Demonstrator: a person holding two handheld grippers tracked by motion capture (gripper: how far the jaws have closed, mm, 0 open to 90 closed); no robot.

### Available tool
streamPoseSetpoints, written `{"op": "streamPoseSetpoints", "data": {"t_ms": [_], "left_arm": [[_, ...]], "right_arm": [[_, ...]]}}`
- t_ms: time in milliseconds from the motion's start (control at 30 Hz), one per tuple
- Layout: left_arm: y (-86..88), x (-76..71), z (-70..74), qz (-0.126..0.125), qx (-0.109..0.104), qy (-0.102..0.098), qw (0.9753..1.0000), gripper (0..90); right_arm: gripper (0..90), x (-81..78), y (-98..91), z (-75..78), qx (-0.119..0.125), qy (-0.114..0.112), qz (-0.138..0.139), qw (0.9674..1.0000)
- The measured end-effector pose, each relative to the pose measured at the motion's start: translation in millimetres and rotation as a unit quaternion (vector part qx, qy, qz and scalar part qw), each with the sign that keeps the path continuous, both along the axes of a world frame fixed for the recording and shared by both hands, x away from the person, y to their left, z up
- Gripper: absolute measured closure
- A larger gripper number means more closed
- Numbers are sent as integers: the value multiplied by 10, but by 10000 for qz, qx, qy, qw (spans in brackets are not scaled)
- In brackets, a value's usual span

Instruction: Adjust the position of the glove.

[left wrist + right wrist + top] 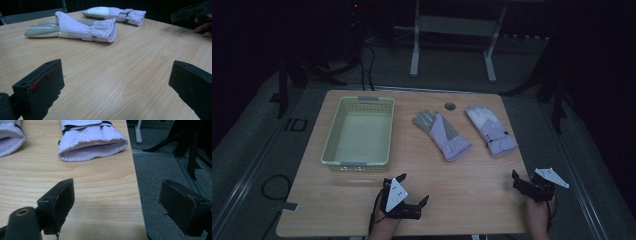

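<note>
table [472,185]: pale wood-grain top, smooth, with a soft satin sheen; grain lines plain in both gripper views
left glove [75,30]: padded lilac cloth, matt; grey fingers and palm of a smoother, leather-like stuff
right glove [92,140]: quilted lilac cloth, matt; ribbed knit lining inside the cuff; black strap across the back
basket [332,145]: pale plastic, faintly glossy, walls pierced with small holes
left hand-held gripper [115,82]: black matt plastic jaws, edges scuffed, a red streak on one
right hand-held gripper [117,205]: black matt jaws, worn and chipped at the rims
floor [160,170]: grey carpet, rough
</note>
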State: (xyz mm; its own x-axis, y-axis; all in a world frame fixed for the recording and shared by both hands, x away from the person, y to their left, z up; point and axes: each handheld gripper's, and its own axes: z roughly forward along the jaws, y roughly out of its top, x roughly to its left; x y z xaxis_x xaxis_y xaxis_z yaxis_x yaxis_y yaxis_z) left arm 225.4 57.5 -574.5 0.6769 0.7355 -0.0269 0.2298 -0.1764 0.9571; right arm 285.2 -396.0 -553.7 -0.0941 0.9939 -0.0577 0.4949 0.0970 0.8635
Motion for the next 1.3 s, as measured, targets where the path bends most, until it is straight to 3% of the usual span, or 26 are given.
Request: {"op": "streamPoseSetpoints", "data": {"t_ms": [233, 400, 433, 533, 567, 733, 833, 967, 1133, 1167, 1200, 1300], "left_arm": [[-4, 10, 1, -44, -3, 47, 10000, 0], [-4, 8, 2, -53, 6, 40, 10000, 0], [-6, 7, 2, -61, 9, 35, 10000, 0], [-8, 5, 2, -62, 21, 30, 10000, 0], [-10, 3, 2, -58, 29, 20, 10000, 0], [-9, 1, 2, -46, 30, 11, 10000, 0], [-10, 1, 2, -44, 32, 12, 10000, 0], [-10, -1, 2, -42, 29, 10, 10000, 0], [-7, 2, 2, -55, 18, 16, 10000, 0], [-6, 3, 1, -60, 11, 16, 10000, 0], [-6, 3, 1, -60, 11, 16, 10000, 0], [-7, 3, 1, -68, 13, 15, 10000, 0]], "right_arm": [[129, 8, 15, -3, -53, 80, 6, 10000], [126, 33, 43, 14, -33, 346, 311, 9989], [126, 33, 46, 47, 104, 410, 424, 9982], [126, 37, 51, 76, 161, 476, 500, 9975], [126, 52, 67, 95, 214, 602, 573, 9963], [126, 90, 131, 141, 116, 737, 703, 9947], [124, 132, 202, 235, -26, 772, 817, 9937], [111, 203, 252, 353, -31, 809, 919, 9925], [139, 269, 287, 493, -32, 670, 877, 9939], [144, 316, 282, 552, 170, 770, 1120, 9906], [145, 343, 287, 583, 202, 817, 1188, 9893], [144, 417, 350, 671, 182, 795, 1180, 9897]]}}
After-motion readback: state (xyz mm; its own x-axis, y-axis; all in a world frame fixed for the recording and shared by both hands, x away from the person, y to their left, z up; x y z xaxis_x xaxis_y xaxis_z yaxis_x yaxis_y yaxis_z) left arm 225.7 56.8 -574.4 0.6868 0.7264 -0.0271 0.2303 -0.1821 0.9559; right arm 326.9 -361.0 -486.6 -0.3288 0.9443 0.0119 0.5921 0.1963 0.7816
